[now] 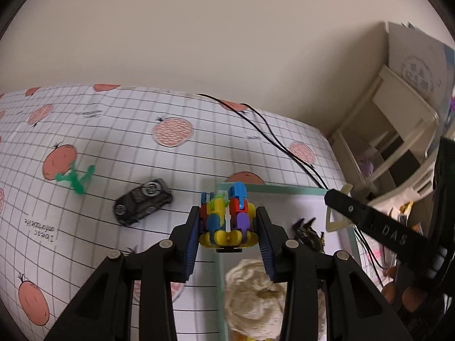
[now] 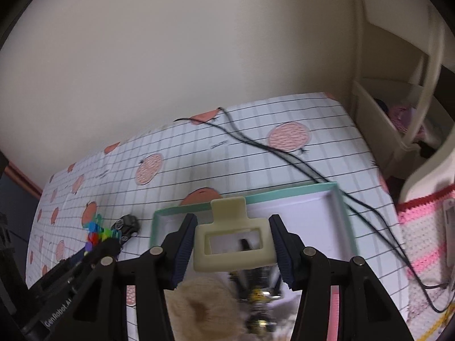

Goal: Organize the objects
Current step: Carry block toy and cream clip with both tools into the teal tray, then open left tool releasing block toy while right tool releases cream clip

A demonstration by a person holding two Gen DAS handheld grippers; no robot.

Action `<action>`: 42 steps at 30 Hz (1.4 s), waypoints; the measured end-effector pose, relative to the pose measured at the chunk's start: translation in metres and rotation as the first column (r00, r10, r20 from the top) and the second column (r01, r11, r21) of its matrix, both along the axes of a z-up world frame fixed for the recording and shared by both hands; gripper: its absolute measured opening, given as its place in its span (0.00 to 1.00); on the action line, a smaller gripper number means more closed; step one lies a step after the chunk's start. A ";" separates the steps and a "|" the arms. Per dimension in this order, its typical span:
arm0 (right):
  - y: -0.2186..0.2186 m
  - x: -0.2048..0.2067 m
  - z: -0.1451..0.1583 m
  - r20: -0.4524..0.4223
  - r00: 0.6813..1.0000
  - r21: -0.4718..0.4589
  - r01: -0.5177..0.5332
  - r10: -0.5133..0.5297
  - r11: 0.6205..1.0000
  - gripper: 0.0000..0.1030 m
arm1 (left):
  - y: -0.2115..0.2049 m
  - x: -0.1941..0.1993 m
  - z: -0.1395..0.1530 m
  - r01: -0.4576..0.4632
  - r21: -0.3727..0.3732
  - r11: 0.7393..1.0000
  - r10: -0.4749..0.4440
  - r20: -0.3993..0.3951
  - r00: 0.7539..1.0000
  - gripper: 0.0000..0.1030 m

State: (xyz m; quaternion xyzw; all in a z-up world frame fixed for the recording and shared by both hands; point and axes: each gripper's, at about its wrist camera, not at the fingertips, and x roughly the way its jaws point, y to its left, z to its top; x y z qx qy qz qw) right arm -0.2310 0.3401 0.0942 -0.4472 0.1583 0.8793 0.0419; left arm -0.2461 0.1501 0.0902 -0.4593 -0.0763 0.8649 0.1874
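Observation:
My left gripper [image 1: 229,227] is shut on a multicoloured block toy [image 1: 227,218], held above the left wall of a teal-rimmed white box [image 1: 284,190]. My right gripper [image 2: 233,241] is shut on a cream hair clip [image 2: 233,244], held over the same box [image 2: 338,196]. The box holds a cream fluffy item [image 1: 253,292] and a dark spiky toy [image 1: 308,234]. A black toy car [image 1: 143,204] and a green plastic figure [image 1: 75,177] lie on the tablecloth to the left. The car [image 2: 126,226] and the block toy [image 2: 96,234] also show in the right wrist view.
The table has a grid cloth with orange prints [image 1: 170,130]. Black cables [image 1: 270,136] run across it to the right. A cream shelf unit [image 1: 398,130] stands at the right by the wall. A pink crocheted cloth [image 2: 423,227] lies at the table's right edge.

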 end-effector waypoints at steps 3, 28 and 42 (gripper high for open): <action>0.016 0.004 0.001 0.000 1.000 0.002 0.029 -0.029 1.000 0.53 | 0.011 0.003 0.001 0.026 -0.008 1.000 -0.026 -0.008 1.000 0.38; 0.050 0.010 -0.029 0.112 0.990 0.023 0.087 -0.089 0.996 0.53 | 0.051 0.010 -0.026 0.150 -0.038 0.988 -0.147 0.076 0.986 0.38; 0.049 0.009 -0.041 0.155 0.984 0.033 0.082 -0.086 0.996 0.54 | 0.051 0.009 -0.032 0.157 -0.037 0.987 -0.153 0.105 0.983 0.45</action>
